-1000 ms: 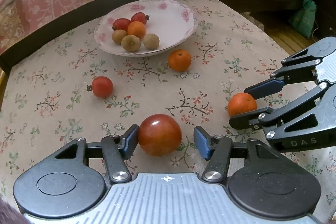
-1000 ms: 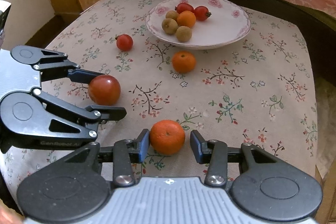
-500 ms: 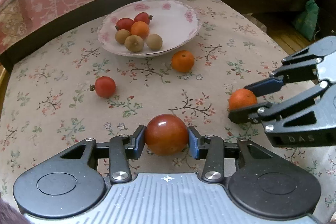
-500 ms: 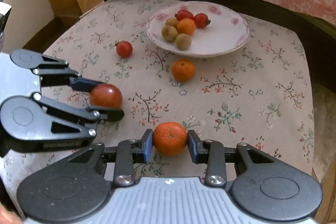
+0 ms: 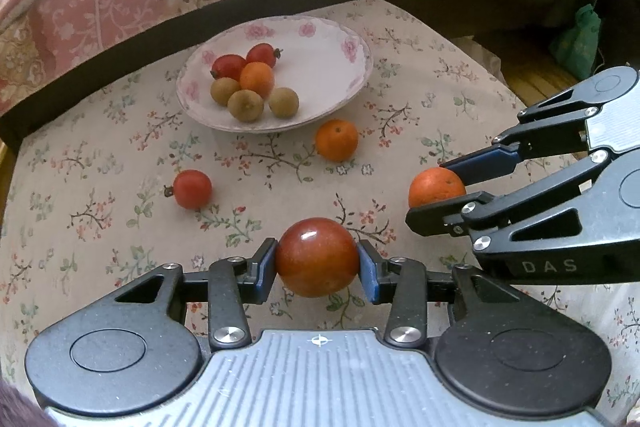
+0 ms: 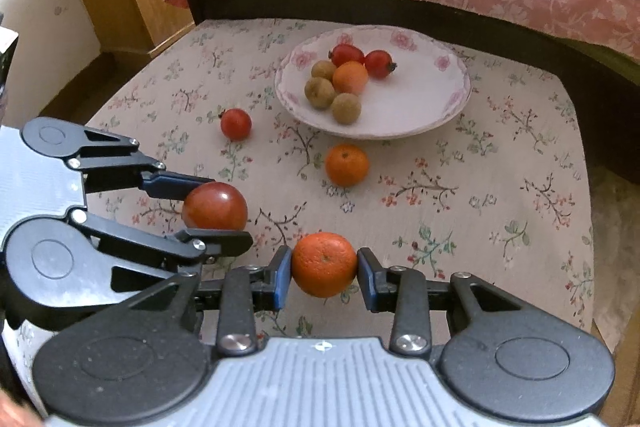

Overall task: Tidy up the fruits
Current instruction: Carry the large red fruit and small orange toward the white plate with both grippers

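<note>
We are gripping a large tomato (image 5: 317, 257) in our left tool (image 5: 317, 269) and an orange (image 6: 324, 264) in our right tool (image 6: 324, 277). Squeezing harder risks bruising them; a loose grip risks dropping them before reaching the plate (image 5: 340, 83).

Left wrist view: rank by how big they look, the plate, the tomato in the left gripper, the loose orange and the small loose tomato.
1. Plate
2. Gripped tomato, though nearness to the camera inflates it
3. Loose orange
4. Small tomato
</note>
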